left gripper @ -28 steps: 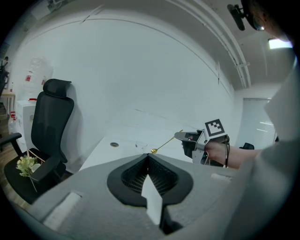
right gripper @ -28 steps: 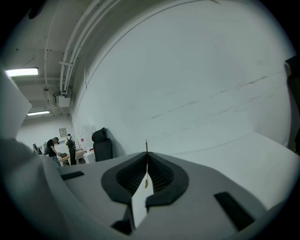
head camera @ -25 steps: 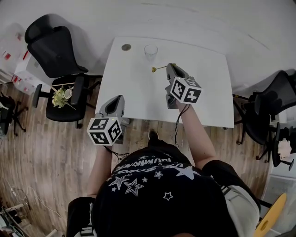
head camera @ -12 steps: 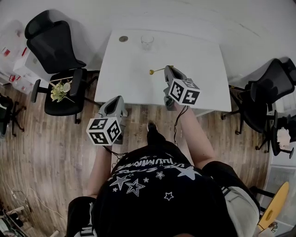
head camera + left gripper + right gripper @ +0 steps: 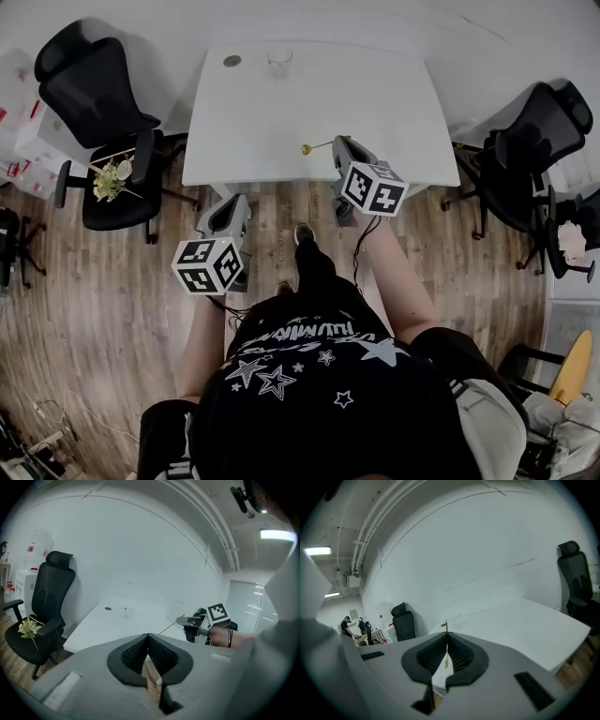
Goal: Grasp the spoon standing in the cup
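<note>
Right gripper view: right tongs (image 5: 446, 641) grip the spoon (image 5: 446, 626); left tongs (image 5: 148, 641) clenched empty.

Bright, even light; fisheye-warped edges

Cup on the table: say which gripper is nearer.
Right. The right gripper, shut on the spoon, is over the table's near edge; the left gripper hangs over the floor, farther from the cup.
</note>
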A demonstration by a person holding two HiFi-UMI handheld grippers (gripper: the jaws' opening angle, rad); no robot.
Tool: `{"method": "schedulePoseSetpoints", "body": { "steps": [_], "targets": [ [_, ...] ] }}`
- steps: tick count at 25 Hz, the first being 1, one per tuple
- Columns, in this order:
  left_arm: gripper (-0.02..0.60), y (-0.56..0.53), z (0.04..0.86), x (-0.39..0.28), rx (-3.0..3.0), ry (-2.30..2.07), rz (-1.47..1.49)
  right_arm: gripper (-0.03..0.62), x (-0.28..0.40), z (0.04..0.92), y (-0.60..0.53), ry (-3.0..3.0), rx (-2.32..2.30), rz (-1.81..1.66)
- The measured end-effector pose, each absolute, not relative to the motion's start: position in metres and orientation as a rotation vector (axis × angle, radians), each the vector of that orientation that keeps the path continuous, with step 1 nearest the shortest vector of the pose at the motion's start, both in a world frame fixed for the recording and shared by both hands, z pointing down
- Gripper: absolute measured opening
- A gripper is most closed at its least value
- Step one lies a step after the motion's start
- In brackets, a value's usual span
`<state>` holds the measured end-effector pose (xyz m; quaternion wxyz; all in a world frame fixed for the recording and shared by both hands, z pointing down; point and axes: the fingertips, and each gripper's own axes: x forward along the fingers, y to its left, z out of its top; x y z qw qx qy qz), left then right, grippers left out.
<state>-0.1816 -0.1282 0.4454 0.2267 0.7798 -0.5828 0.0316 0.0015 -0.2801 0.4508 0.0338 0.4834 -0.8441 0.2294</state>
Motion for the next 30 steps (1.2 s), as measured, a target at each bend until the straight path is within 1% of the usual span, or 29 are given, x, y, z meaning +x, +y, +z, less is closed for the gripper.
{"method": "schedulePoseSetpoints", "body": {
  "steps": [6, 14, 23, 30],
  "targets": [
    [0.008, -0.104, 0.46, -0.168, 2.17, -1.519, 0.118, 0.017, 0.027, 0.466, -0.239, -2.528, 1.547, 0.725],
    [0.008, -0.1, 0.466, -0.143, 2.205, -1.438, 0.13, 0.017, 0.062, 0.474, -0.217, -2.465, 1.622, 0.727],
    [0.008, -0.099, 0.479, -0.128, 2.215, -1.419, 0.176, 0.017, 0.073, 0.486, -0.207, -2.448, 1.622, 0.759],
    [0.008, -0.065, 0.484, -0.095, 2.218, -1.394, 0.19, 0.017, 0.1, 0.501, -0.15, -2.452, 1.588, 0.807]
  ]
}}
